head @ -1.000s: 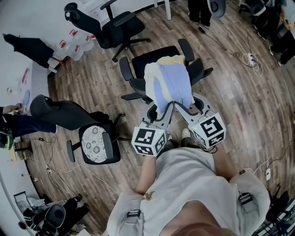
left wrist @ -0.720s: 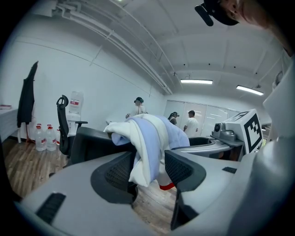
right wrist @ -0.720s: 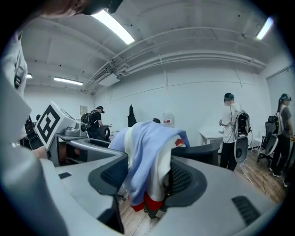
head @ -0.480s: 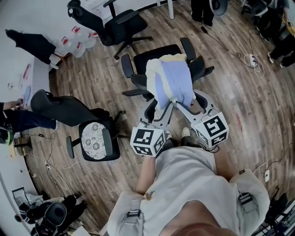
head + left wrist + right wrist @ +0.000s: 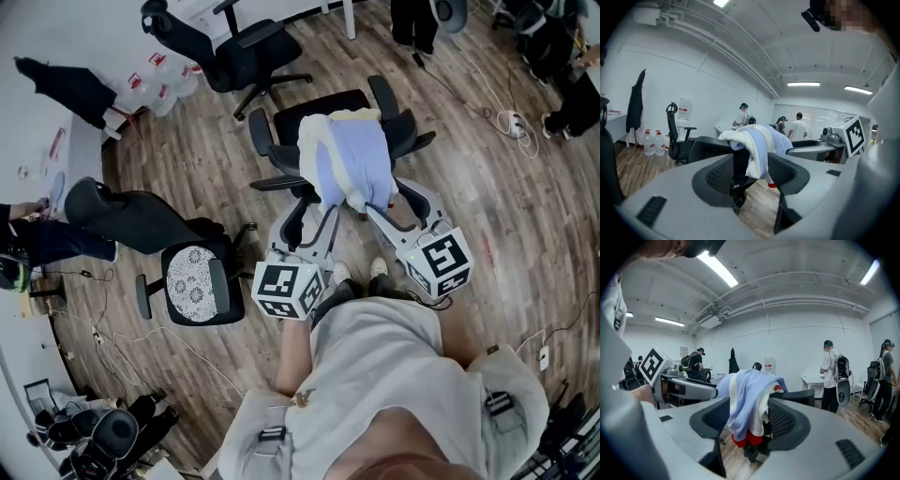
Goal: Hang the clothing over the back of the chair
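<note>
Blue clothing (image 5: 352, 164), one piece, drapes one chair (image 5: 305, 120); left gripper (image 5: 314, 214) and right gripper (image 5: 392, 202), freshly opened, seemingly empty.

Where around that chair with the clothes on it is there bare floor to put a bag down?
Bare wood floor lies right of the draped chair, up to the power strip. A smaller patch lies left, before the patterned-seat chair. Crowded: directly in front, where the person stands.

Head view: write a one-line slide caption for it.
Clothing hangs over the back of the chair; left tongs and right tongs, just opened, grip nothing.
</note>
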A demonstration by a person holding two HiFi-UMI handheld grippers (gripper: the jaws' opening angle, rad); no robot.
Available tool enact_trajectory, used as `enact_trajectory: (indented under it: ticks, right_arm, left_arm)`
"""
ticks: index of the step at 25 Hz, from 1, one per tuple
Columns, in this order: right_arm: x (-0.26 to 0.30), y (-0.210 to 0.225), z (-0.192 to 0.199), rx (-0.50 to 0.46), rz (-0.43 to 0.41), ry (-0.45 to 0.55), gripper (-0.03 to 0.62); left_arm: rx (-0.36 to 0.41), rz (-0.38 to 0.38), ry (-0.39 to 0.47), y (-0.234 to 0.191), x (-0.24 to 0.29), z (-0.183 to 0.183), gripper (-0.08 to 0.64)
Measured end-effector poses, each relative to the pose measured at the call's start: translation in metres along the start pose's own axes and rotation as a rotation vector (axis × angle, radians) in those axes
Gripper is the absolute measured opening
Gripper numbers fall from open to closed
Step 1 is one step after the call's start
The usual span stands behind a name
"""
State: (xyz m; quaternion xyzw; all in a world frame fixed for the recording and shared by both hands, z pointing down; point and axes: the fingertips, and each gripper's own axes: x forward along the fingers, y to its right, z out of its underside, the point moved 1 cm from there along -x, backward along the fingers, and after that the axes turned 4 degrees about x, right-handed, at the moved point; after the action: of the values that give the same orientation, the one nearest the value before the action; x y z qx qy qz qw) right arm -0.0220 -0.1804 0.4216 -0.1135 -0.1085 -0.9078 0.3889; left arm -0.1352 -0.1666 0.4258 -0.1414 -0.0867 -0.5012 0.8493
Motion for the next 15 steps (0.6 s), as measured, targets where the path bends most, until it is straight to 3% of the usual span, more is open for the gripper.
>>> enact_trajectory:
  ticks: [10,15]
  right_arm:
    - [-0.028,-0.003,-0.031,-0.027,0.045,0.105,0.225]
    - [-0.038,-0.005,-0.045,-0.041,0.054,0.175,0.135]
  left_arm:
    - [0.065,-0.013,0.066,0.002,-0.028,-0.028,0.224]
    - [0.117,-0.010,0.100,0.009,-0.032,-0.041,0.115]
